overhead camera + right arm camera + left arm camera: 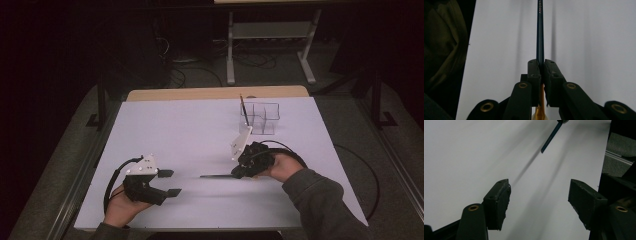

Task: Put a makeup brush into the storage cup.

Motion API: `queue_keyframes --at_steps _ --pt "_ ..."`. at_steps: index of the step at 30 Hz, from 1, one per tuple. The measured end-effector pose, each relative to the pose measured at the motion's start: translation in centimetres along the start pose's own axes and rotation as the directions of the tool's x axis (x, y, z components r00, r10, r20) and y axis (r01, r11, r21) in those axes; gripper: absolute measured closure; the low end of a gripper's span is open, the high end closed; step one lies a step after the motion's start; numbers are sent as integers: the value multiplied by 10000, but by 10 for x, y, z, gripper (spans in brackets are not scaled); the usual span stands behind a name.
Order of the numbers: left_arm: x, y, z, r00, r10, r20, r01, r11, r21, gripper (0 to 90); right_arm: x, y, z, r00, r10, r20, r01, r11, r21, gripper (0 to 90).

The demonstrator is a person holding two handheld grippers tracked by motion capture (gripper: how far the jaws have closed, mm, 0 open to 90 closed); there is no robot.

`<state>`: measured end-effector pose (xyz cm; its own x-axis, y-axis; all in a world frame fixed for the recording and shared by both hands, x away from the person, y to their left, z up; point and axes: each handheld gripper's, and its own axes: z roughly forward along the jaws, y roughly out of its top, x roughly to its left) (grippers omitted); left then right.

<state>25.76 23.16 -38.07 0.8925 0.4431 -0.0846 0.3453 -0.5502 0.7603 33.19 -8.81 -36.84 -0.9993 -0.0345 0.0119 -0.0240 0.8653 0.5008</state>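
My right gripper [235,174] is low over the white table [190,130], right of centre, shut on a dark blue pencil [215,176] that points level to the left. In the right gripper view the jaws [541,63] pinch the pencil [540,30], which runs straight ahead from between the pads. Near the front left edge my left gripper [175,183] is open with nothing between its jaws. The left gripper view looks between the spread jaws [540,192] at bare table, and the pencil's free end [551,137] shows farther off.
A clear plastic organizer [262,119] with several compartments stands at the back right of the table, with another pencil [244,111] upright in it. Beyond the far edge, a grey frame [270,35] and cables stand on the dark floor. A dark sleeve [441,50] is beside the table edge.
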Motion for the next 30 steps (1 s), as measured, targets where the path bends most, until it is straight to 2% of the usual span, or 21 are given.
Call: queue_keyframes --at_steps 6,13,22,25,30 --pt "-5 3 5 9992 315 262 -316 9995 53 392 8 14 10 9992 -285 -290 287 9996 67 831" --pt "-8 4 10 9973 573 463 -589 9977 332 422 15 29 18 9958 -798 -452 793 9968 -117 830" --pt "-13 6 19 9918 956 843 -1006 9932 579 487 21 39 24 9931 -973 -652 966 9952 -140 831" --pt "-14 7 21 9908 999 912 -1059 9923 635 505 23 41 26 9918 -1078 -686 1069 9941 -158 830" --pt "-17 6 25 9891 845 1208 -948 9921 819 549 27 44 29 9898 -1226 -727 1214 9924 -199 831"
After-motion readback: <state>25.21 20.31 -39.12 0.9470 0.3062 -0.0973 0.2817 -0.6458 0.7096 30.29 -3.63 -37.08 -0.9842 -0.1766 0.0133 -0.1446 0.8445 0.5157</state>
